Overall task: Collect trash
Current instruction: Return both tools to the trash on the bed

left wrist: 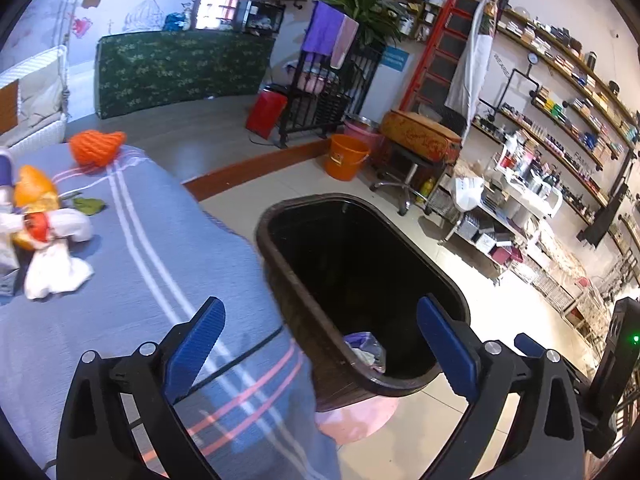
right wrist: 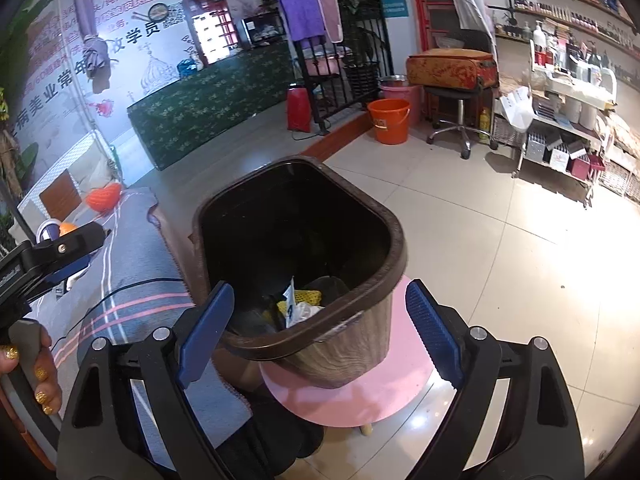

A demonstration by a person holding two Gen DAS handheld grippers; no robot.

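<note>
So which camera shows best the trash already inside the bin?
The right wrist view: the trash, yellow and white pieces, lies open to sight in the bin. The left wrist view shows only a purple-white scrap near the rim.

My grippers (left wrist: 316, 344) (right wrist: 320, 332) are black with ribbed blue pads (right wrist: 434, 330), silver screws (right wrist: 162, 334); my nails (right wrist: 42, 372) glitter gold.

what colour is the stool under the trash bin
Pink; the stool under the brown trash bin shows best in the right wrist view.
</note>
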